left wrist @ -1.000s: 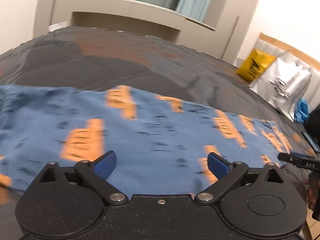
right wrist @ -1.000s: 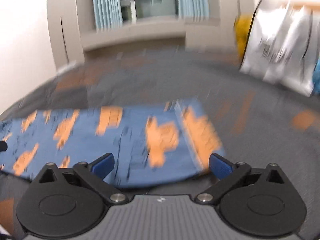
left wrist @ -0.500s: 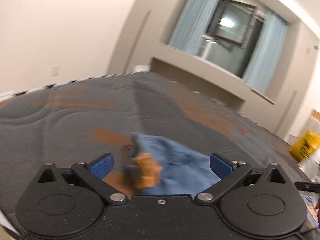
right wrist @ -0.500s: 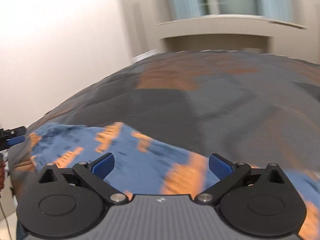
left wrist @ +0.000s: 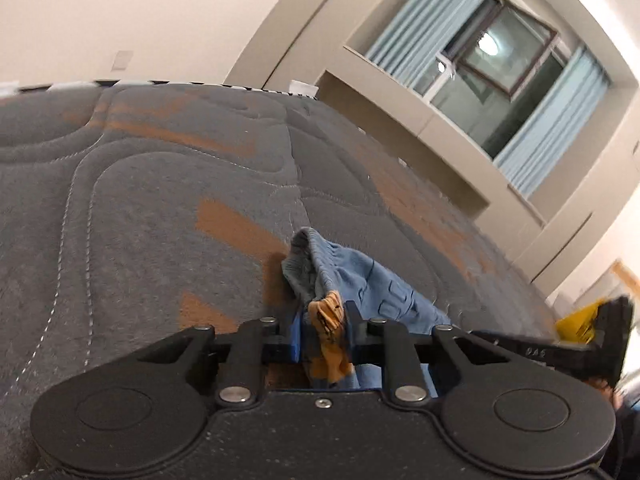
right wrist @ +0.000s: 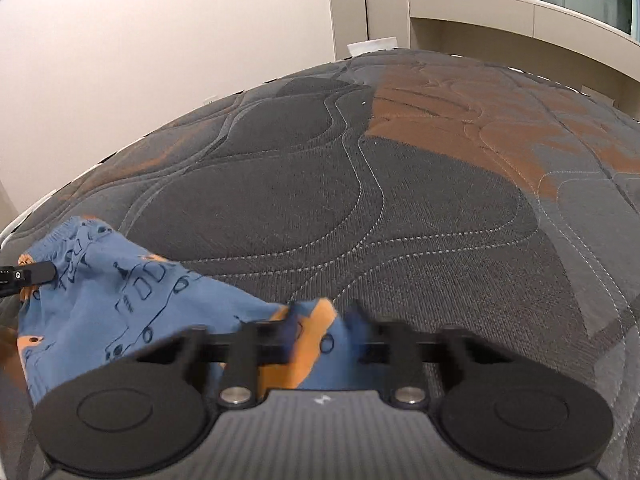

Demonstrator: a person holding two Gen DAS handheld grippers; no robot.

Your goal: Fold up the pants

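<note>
Blue cotton pants w/ orange patches and dark line-drawn prints (right wrist: 120, 292) lie on the grey quilted mattress w/ rust-orange blotches (right wrist: 360, 184), along its near edge. Left gripper (left wrist: 322, 326): jaws have just been closing, now pinched narrow on a bunched end of the cloth, ribbed grey-blue hem sticking up past the tips, orange fold squeezed between the blue pads. Right gripper (right wrist: 322, 330): jaws also just closing, blurred, but cloth sits between them, orange patch at the pinch, so looks like it's holding too. Key relation: long axis of the pants runs gripper to gripper, side to side. In right wrist view, fabric stretches away to the left toward the other tool's black tip at frame edge; in left wrist view it trails off right toward the right tool. Each hand has one end, neither nearer to the middle. Judgement: next move prob brings one end over onto the other, folding across that long axis. Risk: thin pinch slips
</note>
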